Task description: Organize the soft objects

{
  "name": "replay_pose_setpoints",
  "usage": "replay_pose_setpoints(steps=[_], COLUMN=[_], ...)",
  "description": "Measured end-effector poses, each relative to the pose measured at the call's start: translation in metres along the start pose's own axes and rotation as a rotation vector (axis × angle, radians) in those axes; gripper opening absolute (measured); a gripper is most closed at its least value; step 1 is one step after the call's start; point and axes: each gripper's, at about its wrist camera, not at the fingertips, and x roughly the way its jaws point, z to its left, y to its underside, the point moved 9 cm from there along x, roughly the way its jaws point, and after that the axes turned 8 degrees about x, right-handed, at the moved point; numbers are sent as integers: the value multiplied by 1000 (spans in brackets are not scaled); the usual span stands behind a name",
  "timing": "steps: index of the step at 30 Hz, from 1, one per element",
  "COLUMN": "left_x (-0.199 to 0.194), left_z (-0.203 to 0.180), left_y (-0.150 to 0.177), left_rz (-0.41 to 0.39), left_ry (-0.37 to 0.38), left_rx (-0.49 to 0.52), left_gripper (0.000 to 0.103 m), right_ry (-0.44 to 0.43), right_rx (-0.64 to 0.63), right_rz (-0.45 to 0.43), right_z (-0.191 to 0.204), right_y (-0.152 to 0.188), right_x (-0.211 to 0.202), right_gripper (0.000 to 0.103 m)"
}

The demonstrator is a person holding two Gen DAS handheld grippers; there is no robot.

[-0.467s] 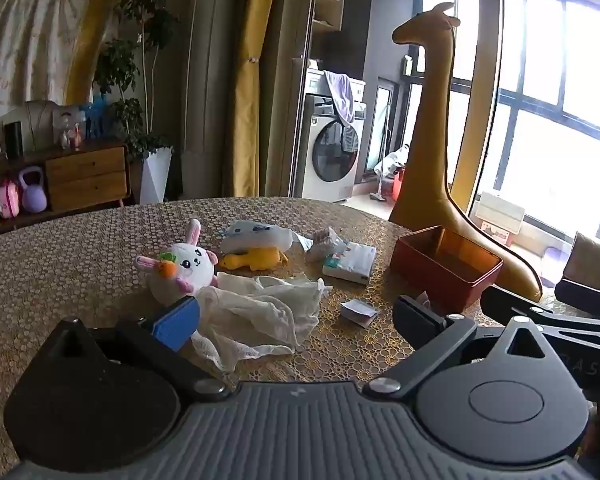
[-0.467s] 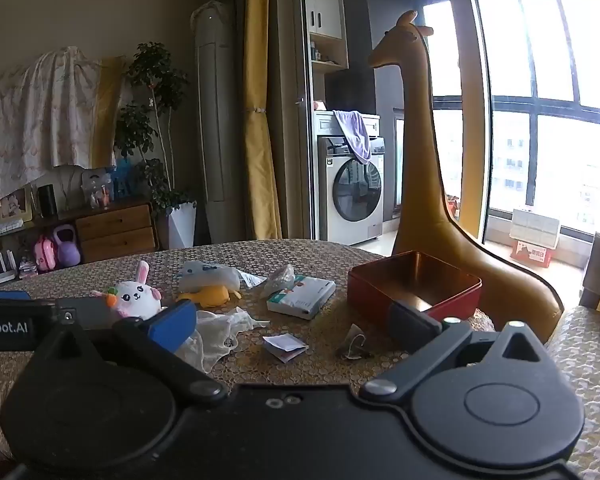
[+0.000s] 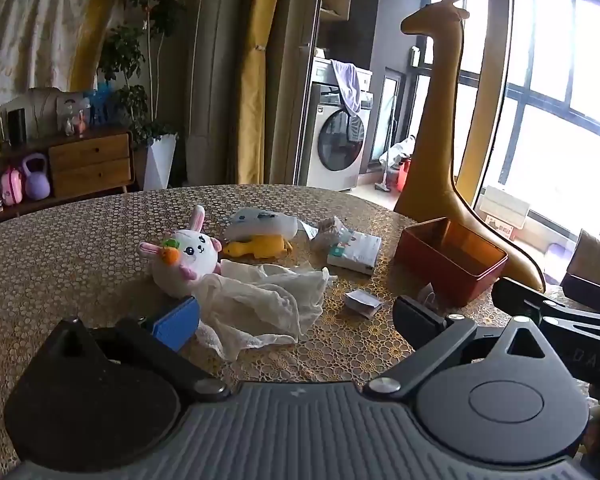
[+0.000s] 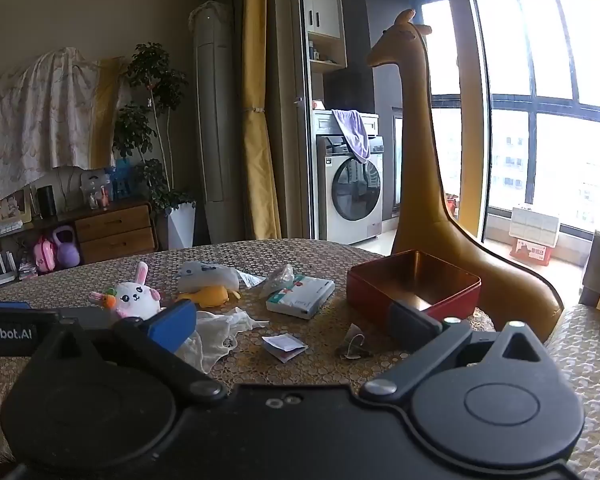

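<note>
Just ahead of the left claw [image 3: 296, 320], whose jaws stand wide apart on nothing, a crumpled white cloth [image 3: 260, 304] lies limp on the surface [image 3: 60, 264], with a round white bunny plush [image 3: 184, 260] touching its far left edge and a grey plush lying on a yellow one [image 3: 260, 236] beyond. Nothing has shifted since half a second ago; the right claw [image 4: 292, 328] likewise gapes empty. Farther right sit a red box [image 3: 452, 264], then a tall giraffe figure [image 3: 440, 120] and a washing machine [image 3: 336, 136] by the windows
</note>
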Motion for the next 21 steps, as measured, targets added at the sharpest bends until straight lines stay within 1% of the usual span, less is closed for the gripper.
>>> replay_pose_setpoints(steps=[5, 21], left_x=[1, -3], left_z=[-2, 0], left_y=[2, 0], left_rz=[9, 18], left_ry=[15, -5], left_rx=[1, 4], left_gripper=[103, 103], right_ry=[-3, 3], right_rx=[3, 5], right_rz=[-3, -6], right_z=[-2, -3], right_y=[-1, -4], right_x=[0, 0], right_gripper=[102, 102])
